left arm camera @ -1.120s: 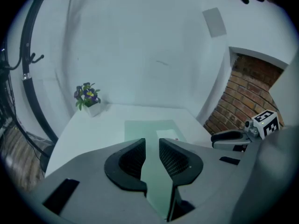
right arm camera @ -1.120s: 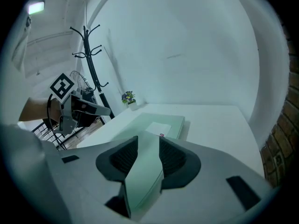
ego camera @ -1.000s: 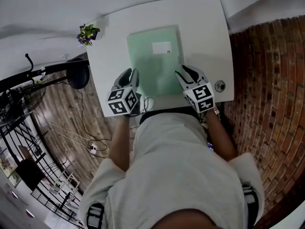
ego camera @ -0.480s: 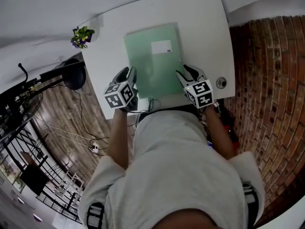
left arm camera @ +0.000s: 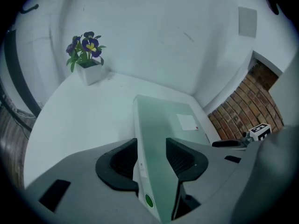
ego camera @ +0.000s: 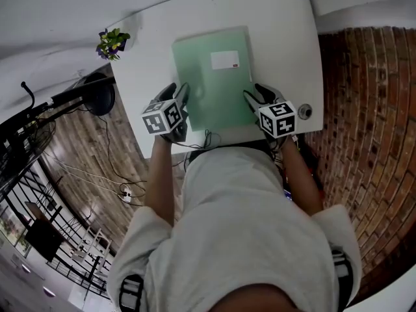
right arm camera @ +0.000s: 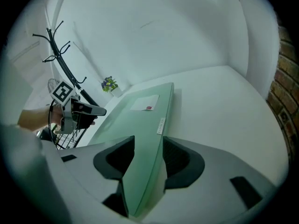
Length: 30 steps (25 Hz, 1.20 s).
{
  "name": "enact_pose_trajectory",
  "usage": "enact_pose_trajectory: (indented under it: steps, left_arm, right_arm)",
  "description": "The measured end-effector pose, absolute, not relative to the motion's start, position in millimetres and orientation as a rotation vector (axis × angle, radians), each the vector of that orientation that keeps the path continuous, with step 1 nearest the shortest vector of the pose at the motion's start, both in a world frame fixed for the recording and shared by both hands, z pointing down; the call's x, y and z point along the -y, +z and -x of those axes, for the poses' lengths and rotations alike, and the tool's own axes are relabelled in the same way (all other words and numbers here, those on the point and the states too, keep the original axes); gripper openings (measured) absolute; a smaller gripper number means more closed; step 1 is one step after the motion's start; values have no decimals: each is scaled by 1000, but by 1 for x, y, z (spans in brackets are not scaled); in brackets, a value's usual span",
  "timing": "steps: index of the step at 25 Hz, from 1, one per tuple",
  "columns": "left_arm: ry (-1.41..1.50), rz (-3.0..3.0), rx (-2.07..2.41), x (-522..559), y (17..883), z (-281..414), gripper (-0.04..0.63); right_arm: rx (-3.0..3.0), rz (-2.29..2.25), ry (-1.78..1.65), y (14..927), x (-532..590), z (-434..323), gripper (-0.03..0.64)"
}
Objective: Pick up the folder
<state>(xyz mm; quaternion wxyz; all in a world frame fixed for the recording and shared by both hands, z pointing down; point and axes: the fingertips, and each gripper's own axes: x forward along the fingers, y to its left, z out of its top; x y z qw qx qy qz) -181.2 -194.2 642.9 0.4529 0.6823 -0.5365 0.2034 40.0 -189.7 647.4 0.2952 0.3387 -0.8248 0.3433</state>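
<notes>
While the person leaned over it, the white table (ego camera: 286, 31) stood in a corner of white walls, with brick (ego camera: 364, 109) on one side and wood-plank floor (ego camera: 78, 155) strewn with cables (ego camera: 123, 197) on the other. A small potted plant (ego camera: 110, 43) with purple flowers sat at the far left corner. The folder (ego camera: 211, 86) lay flat on the tabletop near the person's edge. It was pale translucent green, with a white label (ego camera: 225, 60) on its cover and a green dot (left arm camera: 148, 200) on its spine. The left gripper (ego camera: 180, 91) and the right gripper (ego camera: 258, 93) straddled its two near corners, jaws just opened and spread, the folder's edges between them unpinched.
</notes>
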Motion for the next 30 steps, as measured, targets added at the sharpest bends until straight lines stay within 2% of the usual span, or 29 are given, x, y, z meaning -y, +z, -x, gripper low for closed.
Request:
enact_pose_trajectory:
  steps: [12,30]
  left_arm:
    - [509,-1649,1242,199,660,177,239]
    - [474,-1613,1168,205,673,171,256]
  right_arm:
    - [2108,-852,1026,665,190,-33,209]
    - [2093,-829,1165,672,195,-34,242]
